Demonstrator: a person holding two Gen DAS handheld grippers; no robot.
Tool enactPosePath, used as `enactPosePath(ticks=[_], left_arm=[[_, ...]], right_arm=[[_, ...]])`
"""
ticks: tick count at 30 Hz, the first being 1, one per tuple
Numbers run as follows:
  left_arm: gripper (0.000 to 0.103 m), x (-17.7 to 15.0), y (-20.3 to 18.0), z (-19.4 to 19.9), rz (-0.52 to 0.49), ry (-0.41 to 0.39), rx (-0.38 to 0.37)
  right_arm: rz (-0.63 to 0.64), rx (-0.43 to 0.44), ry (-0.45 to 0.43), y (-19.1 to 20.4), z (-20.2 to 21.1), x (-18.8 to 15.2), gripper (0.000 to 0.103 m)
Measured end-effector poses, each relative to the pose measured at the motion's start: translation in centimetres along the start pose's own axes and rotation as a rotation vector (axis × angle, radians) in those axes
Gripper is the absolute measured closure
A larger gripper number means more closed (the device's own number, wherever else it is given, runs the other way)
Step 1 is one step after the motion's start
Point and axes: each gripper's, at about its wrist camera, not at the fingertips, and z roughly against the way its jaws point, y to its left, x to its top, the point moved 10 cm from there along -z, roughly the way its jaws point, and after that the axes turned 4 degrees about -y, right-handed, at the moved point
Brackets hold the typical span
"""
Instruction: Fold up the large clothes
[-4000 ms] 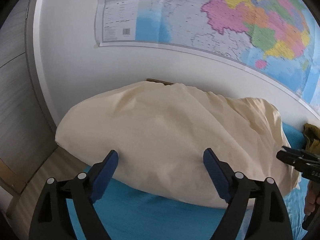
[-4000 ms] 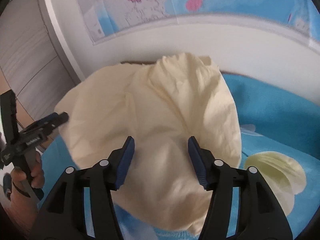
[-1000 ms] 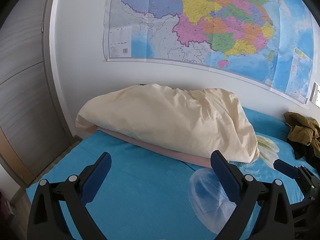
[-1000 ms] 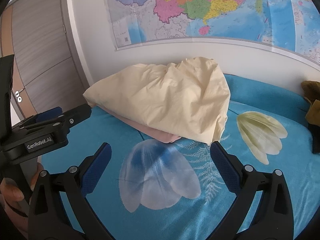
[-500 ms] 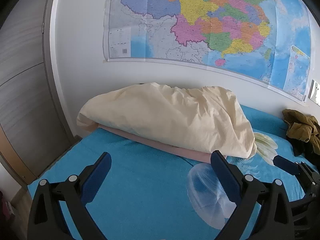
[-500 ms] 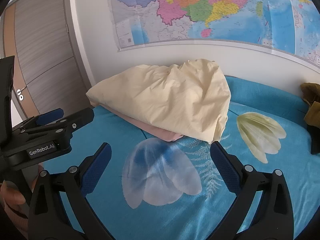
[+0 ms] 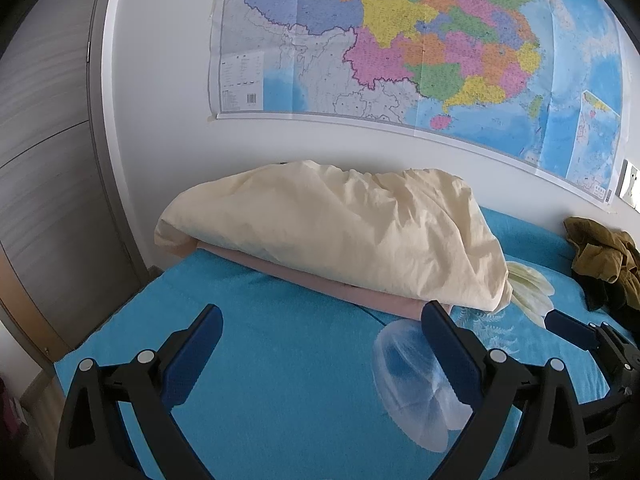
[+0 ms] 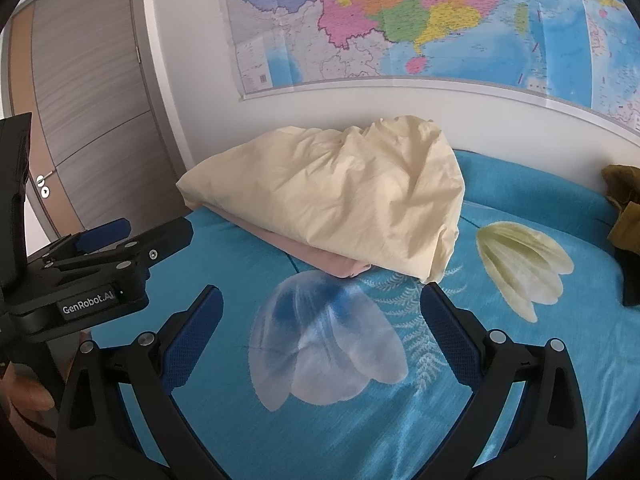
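Cream cloth (image 7: 332, 236) lies bundled in a rough fold on top of a flatter pink folded piece (image 7: 340, 288), both resting at the far end of the blue bedspread (image 7: 280, 380) against the white wall, at about twelve o'clock from the left gripper (image 7: 320, 356) and eleven to twelve o'clock from the right gripper (image 8: 318, 334). By the look of it, these two items are finished and stacked, though the cream one is puffy and loosely creased rather than flat. An olive garment (image 7: 600, 256) sits crumpled at about two o'clock in the left view, well apart from the stack; it seems to be what is left to fold.

Both tongs stand wide open and hold nothing, hanging over bare bedspread short of the stack.

The left wrist view shows the olive garment almost whole, along with a switch plate (image 7: 630, 186) on the wall at the far right. The right wrist view catches only an edge of that garment at three o'clock, but it alone shows the door (image 8: 92, 120) with its handle at nine o'clock, the left gripper's body from the side, and the full printed flowers on the bedspread. A wall map (image 8: 400, 20) hangs above the stack in both views.
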Motion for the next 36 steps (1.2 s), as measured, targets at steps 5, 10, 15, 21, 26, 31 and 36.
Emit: enactPosePath(ticks=[5, 10, 15, 21, 26, 31, 36], left_arm=[[0.007, -0.09, -0.09, -0.12, -0.002, 0.0, -0.002], [0.007, -0.25, -0.15, -0.22, -0.001, 0.0, -0.005], [0.007, -0.45, -0.22, -0.13, -0.001, -0.001, -0.006], [0.007, -0.71, -0.23, 0.1, 0.001, 0.002, -0.006], [0.007, -0.8, -0.31, 0.23, 0.001, 0.0, -0.006], [0.007, -0.91, -0.33, 0.39, 0.003, 0.001, -0.009], [0.007, -0.9, -0.28, 0.37, 0.003, 0.001, -0.008]], right_arm=[[0.008, 0.006, 0.0, 0.14, 0.08, 0.09, 0.006], [0.007, 0.007, -0.002, 0.21, 0.12, 0.18, 0.006], [0.005, 0.006, -0.002, 0.24, 0.19, 0.16, 0.006], [0.006, 0.007, -0.001, 0.21, 0.22, 0.14, 0.006], [0.003, 0.007, -0.004, 0.17, 0.34, 0.13, 0.006], [0.005, 0.002, -0.003, 0.22, 0.39, -0.02, 0.006], [0.002, 0.002, -0.005, 0.15, 0.45, -0.04, 0.006]])
